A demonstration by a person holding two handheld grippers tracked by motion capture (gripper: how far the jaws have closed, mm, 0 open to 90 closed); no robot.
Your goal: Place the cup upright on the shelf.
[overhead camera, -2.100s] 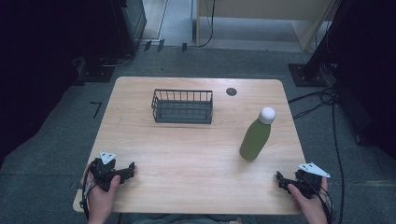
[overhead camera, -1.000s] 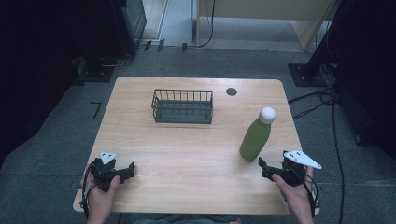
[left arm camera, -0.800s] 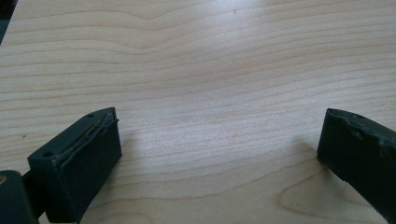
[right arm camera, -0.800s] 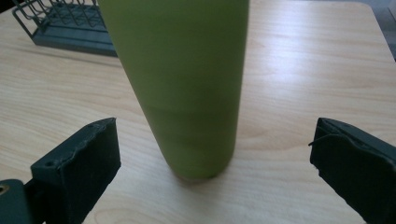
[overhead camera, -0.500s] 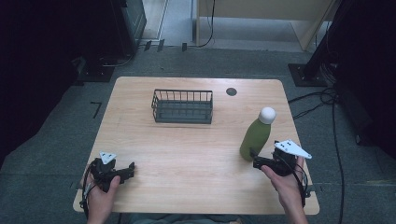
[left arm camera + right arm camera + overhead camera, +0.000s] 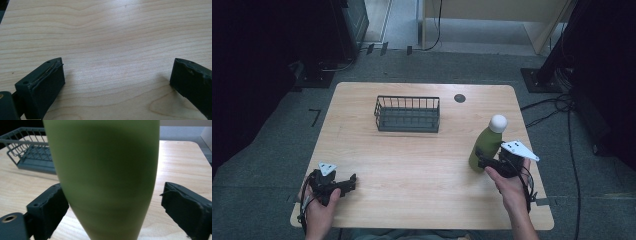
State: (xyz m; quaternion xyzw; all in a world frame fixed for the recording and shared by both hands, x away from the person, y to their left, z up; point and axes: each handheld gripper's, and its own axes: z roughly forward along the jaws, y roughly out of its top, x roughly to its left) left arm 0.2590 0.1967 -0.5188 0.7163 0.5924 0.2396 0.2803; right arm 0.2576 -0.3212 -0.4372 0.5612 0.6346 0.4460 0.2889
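Note:
A green bottle (image 6: 485, 145) with a white cap stands upright on the right side of the wooden table (image 6: 422, 165). My right gripper (image 6: 486, 164) is at its lower body, open, one jaw on each side. In the right gripper view the bottle (image 6: 105, 177) stands between the two jaws, with a gap left on the right side. My left gripper (image 6: 349, 182) rests near the table's front left corner, open, with bare wood between its jaws (image 6: 117, 80). A dark wire basket (image 6: 407, 114) sits at the middle back of the table.
A small dark round hole (image 6: 460, 98) lies in the tabletop behind the bottle. The basket (image 6: 27, 152) is far left in the right gripper view. Cables (image 6: 557, 105) run on the floor right of the table.
My right gripper has moved forward and leftward from the front right corner up to the bottle, and its jaws now straddle the bottle's base. The left gripper has stayed still.

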